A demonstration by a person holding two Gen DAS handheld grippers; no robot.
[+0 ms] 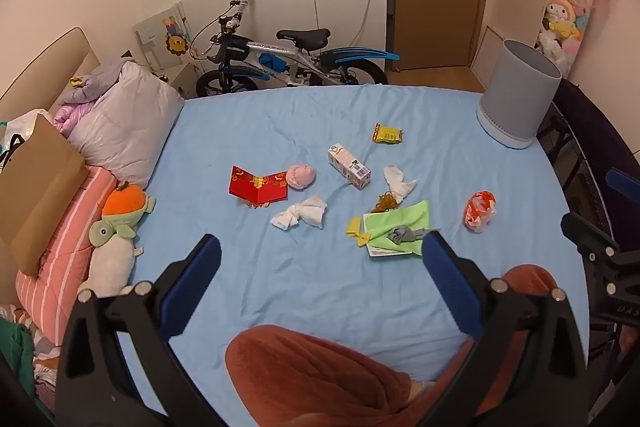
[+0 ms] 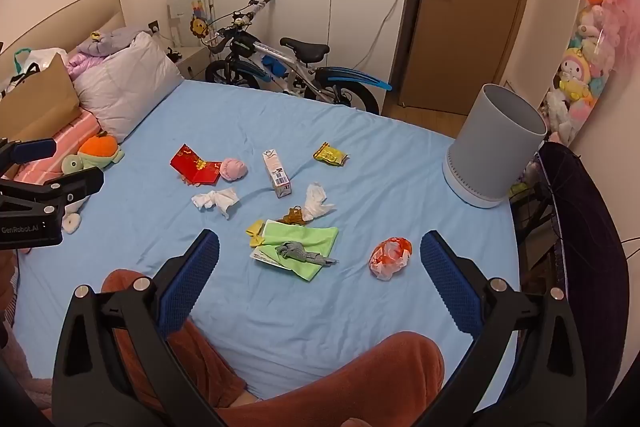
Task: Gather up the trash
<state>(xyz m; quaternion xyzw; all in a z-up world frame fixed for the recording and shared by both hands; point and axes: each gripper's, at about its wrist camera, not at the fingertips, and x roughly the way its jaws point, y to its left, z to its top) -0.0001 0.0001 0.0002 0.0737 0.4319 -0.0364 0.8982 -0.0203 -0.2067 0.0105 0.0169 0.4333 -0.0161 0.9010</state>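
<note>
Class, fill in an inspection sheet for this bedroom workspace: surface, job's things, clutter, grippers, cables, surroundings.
Surface: blue bedsheet, wrinkled.
Job's things: grey bin upright at the bed's far right; crumpled tissues, carton, yellow wrapper, orange-white bag.
Clutter: red envelope, green cloth, turtle plush.
Grippers: left gripper open, empty; right gripper open, empty.
Cables: white cord beside the door.
Surroundings: bicycle, door.

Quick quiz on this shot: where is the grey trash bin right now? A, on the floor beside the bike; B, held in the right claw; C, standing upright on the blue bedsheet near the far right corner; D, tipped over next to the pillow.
C: the grey trash bin stands upright on the blue bedsheet at its far right corner, held by neither claw.
</note>
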